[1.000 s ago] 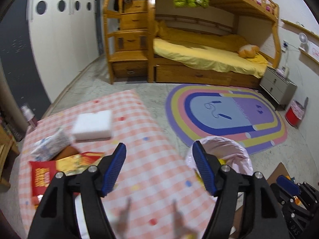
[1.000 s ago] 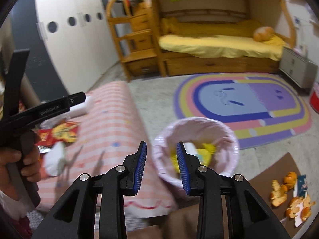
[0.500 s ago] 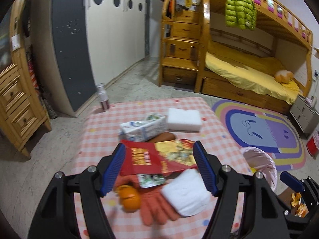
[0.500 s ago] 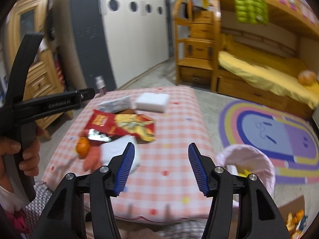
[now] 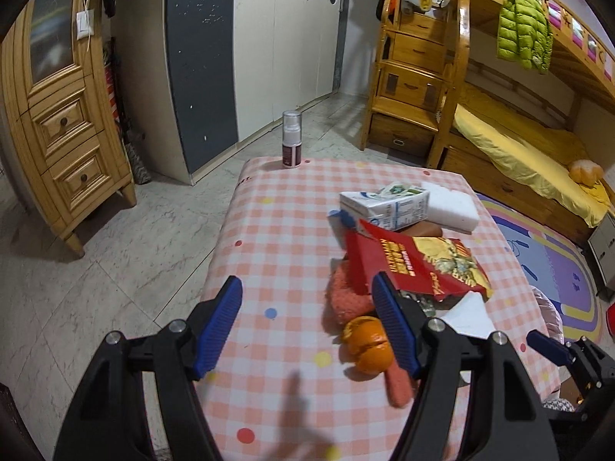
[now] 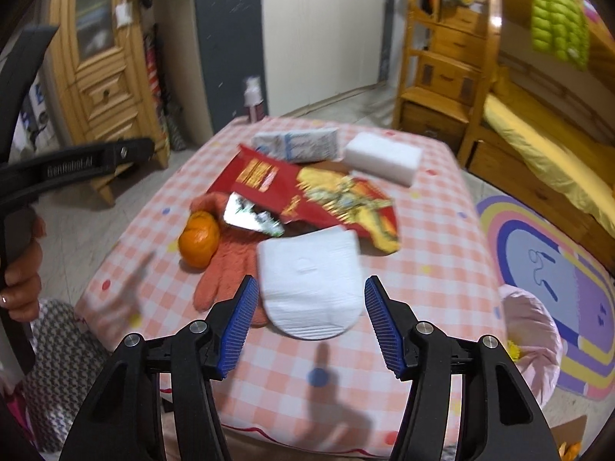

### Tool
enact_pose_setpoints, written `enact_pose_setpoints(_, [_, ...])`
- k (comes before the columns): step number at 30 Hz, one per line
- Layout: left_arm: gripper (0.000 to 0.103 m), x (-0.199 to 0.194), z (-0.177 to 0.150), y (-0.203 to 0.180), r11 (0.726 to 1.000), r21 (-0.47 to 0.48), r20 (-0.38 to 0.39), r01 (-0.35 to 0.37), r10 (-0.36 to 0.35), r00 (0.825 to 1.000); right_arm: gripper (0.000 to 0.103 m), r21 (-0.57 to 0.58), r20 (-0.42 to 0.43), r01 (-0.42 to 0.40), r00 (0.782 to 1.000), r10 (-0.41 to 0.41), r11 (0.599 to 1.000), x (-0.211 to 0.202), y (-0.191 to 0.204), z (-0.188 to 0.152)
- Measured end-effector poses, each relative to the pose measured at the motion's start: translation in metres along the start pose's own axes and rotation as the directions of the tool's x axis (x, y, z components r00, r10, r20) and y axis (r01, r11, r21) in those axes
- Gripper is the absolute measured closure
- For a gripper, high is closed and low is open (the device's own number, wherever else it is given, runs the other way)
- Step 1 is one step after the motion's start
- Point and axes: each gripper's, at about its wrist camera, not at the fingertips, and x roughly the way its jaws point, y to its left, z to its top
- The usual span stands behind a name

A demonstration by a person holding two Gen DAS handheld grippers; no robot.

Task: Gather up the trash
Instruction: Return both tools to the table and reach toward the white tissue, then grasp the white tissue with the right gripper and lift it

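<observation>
A pile of items lies on the pink checked table (image 5: 276, 238): a red and yellow snack bag (image 5: 415, 265) (image 6: 315, 188), a white folded tissue (image 6: 311, 288) (image 5: 467, 317), an orange (image 5: 369, 344) (image 6: 198, 240), an orange glove (image 6: 226, 265), a crumpled foil wrapper (image 6: 250, 217), a milk carton (image 5: 384, 209) (image 6: 296, 144) and a white block (image 5: 449, 207) (image 6: 382, 155). My left gripper (image 5: 307, 326) is open above the table, left of the pile. My right gripper (image 6: 307, 322) is open, just before the tissue. A pink-lined trash bin (image 6: 534, 342) stands right of the table.
A spray bottle (image 5: 291, 139) stands at the table's far edge. A wooden cabinet (image 5: 65, 123) is left, wardrobes behind, a bunk bed (image 5: 519, 130) and striped rug (image 6: 553, 269) right. The person's hand holds the left gripper's handle (image 6: 23, 269).
Both views have swung left from the bin and rug to the table. My right gripper has opened wide. The trash pile now lies directly ahead of both grippers.
</observation>
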Motion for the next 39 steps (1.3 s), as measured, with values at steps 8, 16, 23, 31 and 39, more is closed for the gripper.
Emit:
enact_pose_setpoints(8, [0.035, 0.012, 0.0, -0.001, 1.0, 0.009, -0.021, -0.008, 0.008, 1.0, 0.044, -0.062, -0.072, 0.021, 0.997, -0.025, 0.998, 0.028, 0.007, -0.003])
enact_pose_setpoints(16, [0.035, 0.024, 0.002, -0.009, 1.0, 0.008, -0.044, 0.0, 0.0, 0.999, 0.035, -0.101, -0.096, 0.043, 0.994, -0.053, 0.994, 0.052, 0.008, -0.007])
enact_pose_setpoints(23, [0.035, 0.028, -0.002, -0.009, 1.0, 0.004, -0.06, -0.001, 0.002, 0.998, 0.047, -0.066, -0.087, -0.008, 0.996, 0.002, 0.998, 0.052, 0.002, -0.01])
enact_pose_setpoints(31, [0.035, 0.022, -0.004, -0.003, 1.0, 0.007, -0.053, -0.008, 0.008, 0.999, 0.093, -0.029, -0.015, 0.018, 1.0, -0.018, 0.999, 0.014, -0.005, -0.001])
enact_pose_setpoints(39, [0.035, 0.02, -0.004, -0.012, 0.999, 0.033, -0.055, 0.012, -0.01, 0.998, 0.1, 0.091, 0.113, 0.006, 0.993, -0.017, 0.996, -0.029, -0.034, 0.015])
